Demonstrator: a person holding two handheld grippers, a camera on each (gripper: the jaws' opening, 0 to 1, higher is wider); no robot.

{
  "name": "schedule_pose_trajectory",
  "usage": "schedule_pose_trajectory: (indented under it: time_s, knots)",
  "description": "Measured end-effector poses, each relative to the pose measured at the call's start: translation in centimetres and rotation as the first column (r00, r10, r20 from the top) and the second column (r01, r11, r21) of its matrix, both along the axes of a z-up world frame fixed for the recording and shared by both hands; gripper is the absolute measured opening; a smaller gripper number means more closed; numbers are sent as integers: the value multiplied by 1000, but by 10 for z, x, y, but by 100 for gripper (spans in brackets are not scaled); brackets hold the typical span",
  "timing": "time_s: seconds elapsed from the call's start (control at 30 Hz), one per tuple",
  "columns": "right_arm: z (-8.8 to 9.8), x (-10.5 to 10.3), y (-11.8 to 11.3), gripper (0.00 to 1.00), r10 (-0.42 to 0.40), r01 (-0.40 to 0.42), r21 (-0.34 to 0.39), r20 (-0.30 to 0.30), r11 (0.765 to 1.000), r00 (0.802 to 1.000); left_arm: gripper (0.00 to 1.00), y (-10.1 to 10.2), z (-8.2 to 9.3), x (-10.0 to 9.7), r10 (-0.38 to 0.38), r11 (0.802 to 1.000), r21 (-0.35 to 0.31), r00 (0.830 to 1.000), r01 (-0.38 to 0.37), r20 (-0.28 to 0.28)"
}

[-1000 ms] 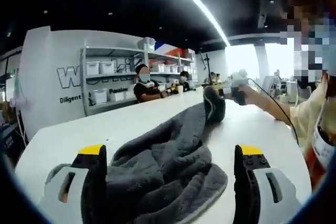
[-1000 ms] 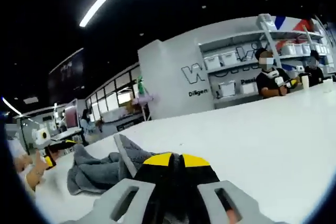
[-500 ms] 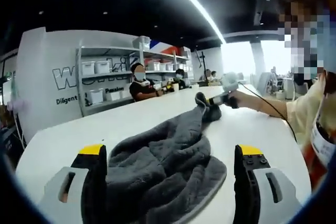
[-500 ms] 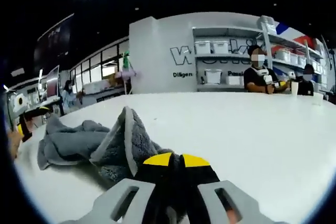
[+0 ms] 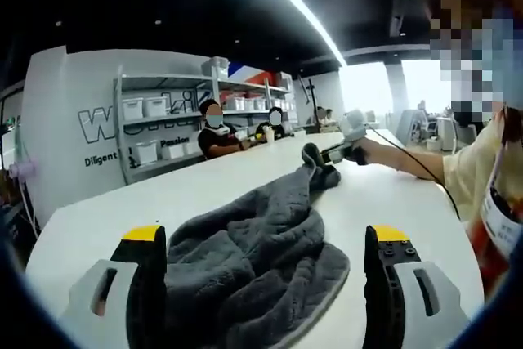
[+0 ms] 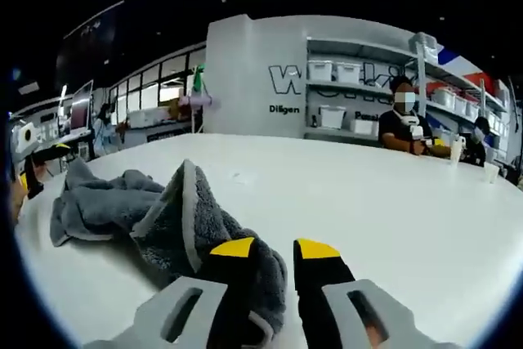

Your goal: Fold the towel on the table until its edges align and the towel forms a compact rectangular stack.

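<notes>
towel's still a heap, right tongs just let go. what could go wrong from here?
1. The towel lies bunched with no edge laid flat, so a fold started now would likely come out crooked.
2. The right tongs stand parted beside the corner with fabric against one tip; pulling away may drag it.
3. The left tongs are open astride the heap; closing may pinch several layers.

Two low cameras facing each other along the counter (image 5: pixel 204 194)

Each rides just above the white surface at opposite ends of the grey towel (image 5: pixel 253 259) (both share it and the far shelves (image 6: pixel 359 104)); the left gripper view sees the right gripper (image 5: pixel 327 155) far off.
</notes>
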State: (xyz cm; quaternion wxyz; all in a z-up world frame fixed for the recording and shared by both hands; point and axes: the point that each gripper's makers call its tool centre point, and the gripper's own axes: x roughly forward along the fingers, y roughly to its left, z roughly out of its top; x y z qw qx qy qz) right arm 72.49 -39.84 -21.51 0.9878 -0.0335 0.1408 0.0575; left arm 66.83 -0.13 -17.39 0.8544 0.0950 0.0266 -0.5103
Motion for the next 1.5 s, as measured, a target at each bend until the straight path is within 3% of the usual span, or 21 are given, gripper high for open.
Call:
schedule_pose_trajectory:
  time_s: [0.17, 0.4, 0.5, 0.6, 0.67, 0.87, 0.97, 1.1, 1.17, 1.23, 1.37, 1.5]
  knots:
    - [18, -9, -11, 36, -45, 47, -37, 39, 998, 998, 98, 0, 1, 0, 0, 1000, -1, 1000, 0, 3]
    - [48, -24, -42, 44, -167, 164, 34, 137, 986, 976, 98, -1, 0, -1, -7, 1000, -1, 1000, 7, 1]
    - [48, -24, -50, 55, -184, 177, 66, 131, 982, 974, 97, -3, -1, -2, -18, 1000, 3, 1000, 18, 0]
    - [41, -21, -53, 75, -192, 184, 82, 100, 980, 976, 88, -13, -3, -14, -95, 995, 11, 995, 95, 11]
    - [37, -20, -55, 80, -198, 192, 71, 84, 979, 977, 86, -20, -4, -23, -147, 989, 2, 989, 147, -4]
    - [27, -17, -46, 85, -163, 161, 48, 40, 986, 986, 71, -34, -11, -40, -225, 974, 31, 974, 224, 5]
    - [22, -17, -42, 84, -150, 149, 46, 23, 988, 988, 57, -40, -12, -49, -273, 962, 8, 962, 274, -17]
    - [19, -16, -39, 80, -139, 138, 58, 11, 989, 990, 28, -44, -14, -59, -323, 946, 6, 946, 323, -20]
    - [18, -16, -39, 78, -133, 132, 64, 7, 989, 991, 26, -50, -18, -67, -355, 935, -1, 934, 355, -40]
    - [18, -16, -37, 78, -128, 127, 75, 10, 989, 992, 24, -53, -26, -71, -371, 927, 33, 927, 373, -53]
    - [18, -15, -35, 78, -114, 114, 75, 4, 991, 993, 23, -58, -45, -74, -369, 920, 114, 927, 375, -73]
    - [15, -14, -32, 78, -104, 104, 81, -4, 991, 995, 20, -59, -66, -69, -335, 919, 171, 933, 354, -133]
